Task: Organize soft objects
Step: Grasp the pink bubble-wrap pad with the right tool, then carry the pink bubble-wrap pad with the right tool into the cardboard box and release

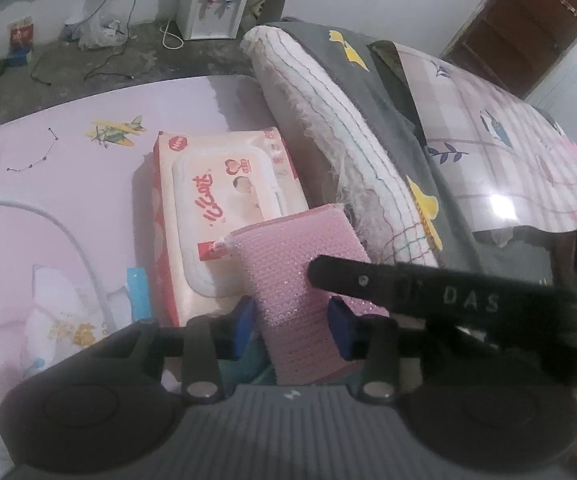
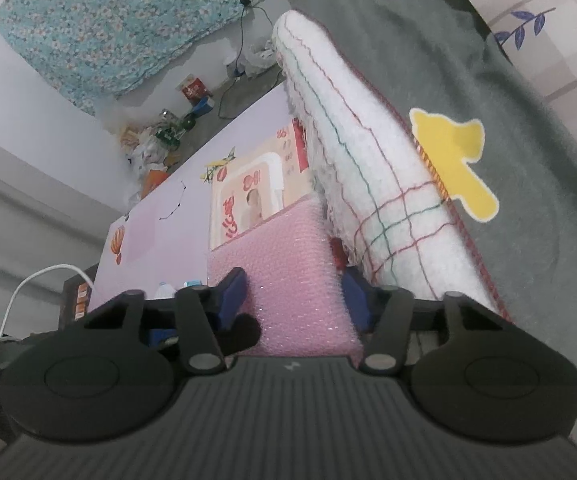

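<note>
The pink mesh scrub sponge (image 1: 300,280) is sitting between the blue pads of the left gripper (image 1: 294,322), whose fingers are spread just wider than the sponge; whether the pads are actually pressing it cannot be determined. In the right wrist view the same sponge (image 2: 288,280) is lying between the fingers of the right gripper (image 2: 294,294), which are also spread to either side of it, contact uncertain. In the left wrist view one black finger of the right gripper is reaching in from 3 o'clock and resting its tip on the sponge.

Progress, as a judgement: the sponge is being placed against the other soft goods. It is overlapping the near end of the baby wipes pack (image 1: 224,208) and lying just beside the rolled white towel (image 1: 344,136) at 1 o'clock, which is leaning on the grey blanket (image 1: 392,92). Release and withdrawal appear to remain. A small tissue packet (image 1: 60,312) at 9 o'clock on the pink table (image 1: 68,184) is lying well apart and probably still needs grouping.

The left wrist view alone is showing the tissue packet, a white cable (image 1: 68,236) and a water dispenser (image 1: 214,4). The right wrist view alone is showing floor clutter (image 2: 156,140) at 11 o'clock and a floral cloth (image 2: 116,24) on the wall.
</note>
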The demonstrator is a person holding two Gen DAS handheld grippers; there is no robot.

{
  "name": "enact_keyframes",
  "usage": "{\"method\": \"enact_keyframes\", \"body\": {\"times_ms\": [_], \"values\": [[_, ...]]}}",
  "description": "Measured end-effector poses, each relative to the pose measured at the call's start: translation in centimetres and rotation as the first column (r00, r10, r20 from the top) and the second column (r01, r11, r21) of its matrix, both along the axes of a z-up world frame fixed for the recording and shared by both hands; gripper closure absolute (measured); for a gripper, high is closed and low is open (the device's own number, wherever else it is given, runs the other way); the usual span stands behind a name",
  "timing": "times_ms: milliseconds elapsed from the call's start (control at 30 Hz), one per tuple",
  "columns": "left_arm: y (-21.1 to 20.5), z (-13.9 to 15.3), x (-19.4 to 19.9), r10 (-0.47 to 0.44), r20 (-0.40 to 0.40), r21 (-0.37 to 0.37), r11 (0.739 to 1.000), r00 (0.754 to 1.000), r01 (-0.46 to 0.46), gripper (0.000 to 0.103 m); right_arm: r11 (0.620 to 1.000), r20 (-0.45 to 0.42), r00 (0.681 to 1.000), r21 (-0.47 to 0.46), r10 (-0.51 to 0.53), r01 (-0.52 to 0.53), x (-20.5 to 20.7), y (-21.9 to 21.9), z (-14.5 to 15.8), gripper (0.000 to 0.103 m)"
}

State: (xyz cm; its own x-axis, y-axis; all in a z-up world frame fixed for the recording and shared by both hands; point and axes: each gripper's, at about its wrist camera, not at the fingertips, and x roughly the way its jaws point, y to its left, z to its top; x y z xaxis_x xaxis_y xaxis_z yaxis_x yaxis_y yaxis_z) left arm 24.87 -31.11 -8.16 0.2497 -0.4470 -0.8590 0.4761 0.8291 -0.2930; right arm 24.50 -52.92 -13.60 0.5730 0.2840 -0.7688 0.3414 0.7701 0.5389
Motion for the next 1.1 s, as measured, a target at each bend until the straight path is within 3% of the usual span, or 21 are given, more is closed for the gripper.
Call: {"method": "enact_keyframes", "body": {"times_ms": [300,633,867,1100], "values": [[0.9,1.6,-1.4,-0.012,0.004,-0.041,0.999,1.000,0.012,0.062,0.998,0.020,0.998,0.037,-0.057,0.056,-2.3,-0.2,1.0,0.060],[4.8,6.8,-5.1,-0.044,0.073,-0.075,0.996,0.996,0.050,0.063,0.994,0.083,0.992,0.055,-0.097,0.092,-6.7,3.0,6.3,0.061],[11.5,10.5,-6.5,-0.023,0.125,-0.042,0.999,0.992,0.028,0.063,0.995,0.122,0.989,0.073,-0.083,0.074,-8.0,9.2,10.2,0.060],[23.0,13.6,-6.1,0.070,0.156,0.032,0.997,0.985,-0.076,0.062,0.988,0.132,0.991,0.151,-0.005,-0.015,-5.9,19.7,12.0,0.060]]}}
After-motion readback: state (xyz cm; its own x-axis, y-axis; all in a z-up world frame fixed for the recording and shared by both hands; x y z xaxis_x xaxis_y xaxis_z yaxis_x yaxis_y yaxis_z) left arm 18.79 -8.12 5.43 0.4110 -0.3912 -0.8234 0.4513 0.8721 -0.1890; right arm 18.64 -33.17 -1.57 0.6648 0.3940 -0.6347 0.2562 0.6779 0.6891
